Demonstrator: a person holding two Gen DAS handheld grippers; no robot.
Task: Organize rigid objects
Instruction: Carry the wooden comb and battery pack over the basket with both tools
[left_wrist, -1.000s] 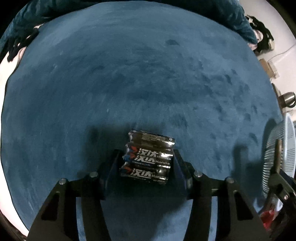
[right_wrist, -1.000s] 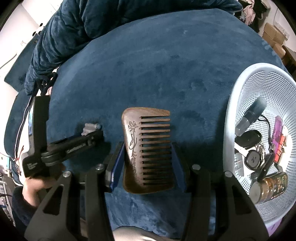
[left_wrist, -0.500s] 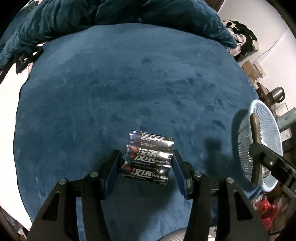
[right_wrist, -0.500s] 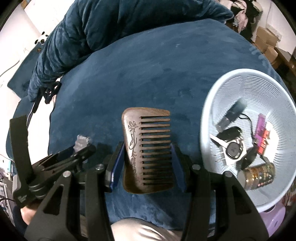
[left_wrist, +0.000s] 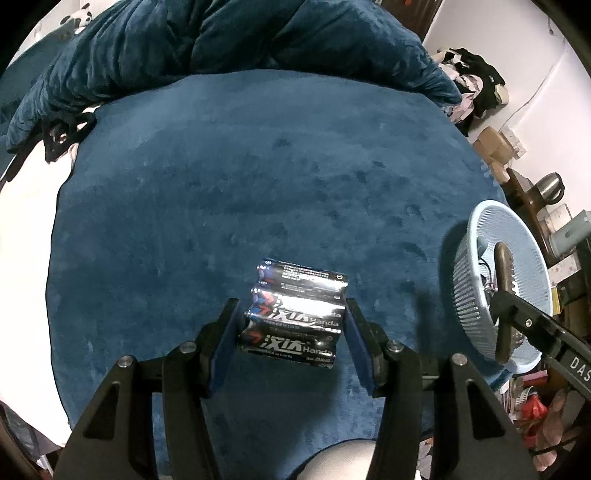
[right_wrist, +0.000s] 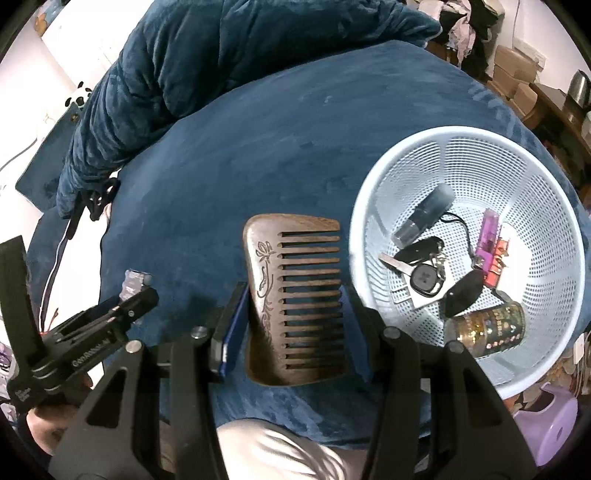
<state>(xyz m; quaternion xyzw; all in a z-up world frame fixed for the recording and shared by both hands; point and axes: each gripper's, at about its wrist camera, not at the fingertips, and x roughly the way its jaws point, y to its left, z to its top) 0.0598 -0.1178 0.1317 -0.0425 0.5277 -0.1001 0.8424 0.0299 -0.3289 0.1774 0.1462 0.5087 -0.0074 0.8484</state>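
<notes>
My left gripper (left_wrist: 291, 332) is shut on a black shrink-wrapped pack of batteries (left_wrist: 295, 314), lifted above the round blue rug (left_wrist: 221, 184). In the right wrist view my right gripper (right_wrist: 293, 314) is shut on a carved brown wooden comb (right_wrist: 295, 284), teeth pointing right, held just left of a pale blue mesh basket (right_wrist: 535, 177). The left wrist view shows that basket (left_wrist: 524, 251) at the far right, with the comb (left_wrist: 504, 302) edge-on over it. The left gripper with the batteries (right_wrist: 135, 282) appears at the lower left of the right wrist view.
Inside the basket lie a dark tube (right_wrist: 424, 218), car keys (right_wrist: 424, 266), a purple lighter (right_wrist: 487, 236) and a gold patterned tin (right_wrist: 487, 328). A blue quilt (left_wrist: 221, 40) lies beyond the rug. Boxes (left_wrist: 495, 147) and a kettle (left_wrist: 550, 188) stand at the right.
Both grippers have risen from the rug with their loads. The comb has moved right, closer to the basket, and more of the basket shows in both views.
</notes>
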